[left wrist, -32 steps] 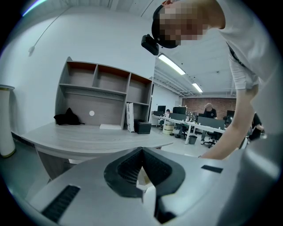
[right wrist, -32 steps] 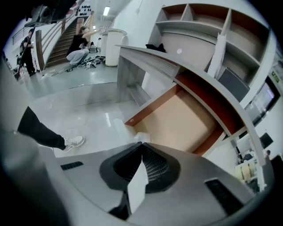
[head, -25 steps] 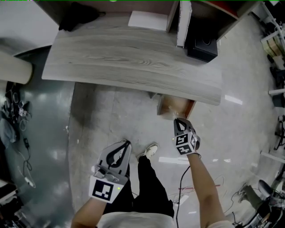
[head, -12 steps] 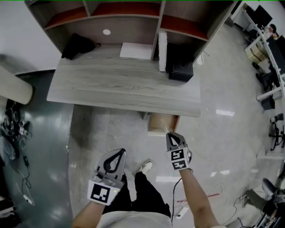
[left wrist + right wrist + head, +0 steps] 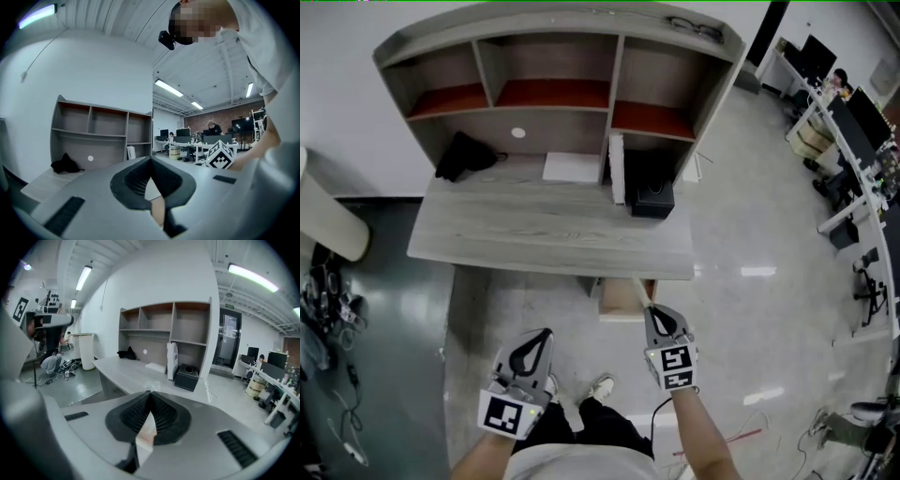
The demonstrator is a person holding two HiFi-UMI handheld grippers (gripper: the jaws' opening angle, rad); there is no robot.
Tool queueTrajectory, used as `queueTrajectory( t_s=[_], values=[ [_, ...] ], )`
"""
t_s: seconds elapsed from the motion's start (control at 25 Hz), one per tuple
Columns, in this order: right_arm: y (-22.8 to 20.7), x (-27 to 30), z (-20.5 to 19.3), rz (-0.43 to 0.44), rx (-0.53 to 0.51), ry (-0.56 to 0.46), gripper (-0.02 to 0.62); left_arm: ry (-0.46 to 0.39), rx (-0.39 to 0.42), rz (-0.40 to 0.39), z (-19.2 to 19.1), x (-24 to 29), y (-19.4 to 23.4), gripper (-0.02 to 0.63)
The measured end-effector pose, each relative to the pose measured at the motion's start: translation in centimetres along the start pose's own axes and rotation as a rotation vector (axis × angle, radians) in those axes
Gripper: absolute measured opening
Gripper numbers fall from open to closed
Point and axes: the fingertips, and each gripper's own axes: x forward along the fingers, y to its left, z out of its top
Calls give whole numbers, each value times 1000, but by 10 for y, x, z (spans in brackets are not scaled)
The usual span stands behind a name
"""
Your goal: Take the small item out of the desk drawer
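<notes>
The grey desk [image 5: 544, 230] with a shelf hutch stands ahead of me. Under its front edge a light wooden drawer box [image 5: 623, 298] sticks out; its inside is hidden and I see no small item. My right gripper [image 5: 649, 309] is shut and empty, its tip just at the drawer box's near right corner. In the right gripper view its jaws [image 5: 149, 392] meet with nothing between them. My left gripper [image 5: 547, 332] hangs lower left over the floor, shut and empty, as its own view [image 5: 151, 157] shows.
On the desk lie a black cloth bundle [image 5: 461, 156], a white sheet [image 5: 572, 167], an upright white box [image 5: 617, 169] and a black box [image 5: 650, 192]. A white bin [image 5: 328, 225] and cables sit at left. Office desks [image 5: 844, 141] stand at right. My shoe [image 5: 600, 386] is below.
The head view has drawn back and tilted up, so the whole hutch now shows. Both grippers sit lower in the frame, still shut; the right one stays by the drawer box.
</notes>
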Motion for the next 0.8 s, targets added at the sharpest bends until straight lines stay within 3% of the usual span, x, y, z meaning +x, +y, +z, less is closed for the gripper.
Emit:
queueTrajectory(
  t_s=[0.8],
  values=[
    [-8,-129,142,-110,72,-350,25,-196,45,26,96,-20,26,15]
  ],
)
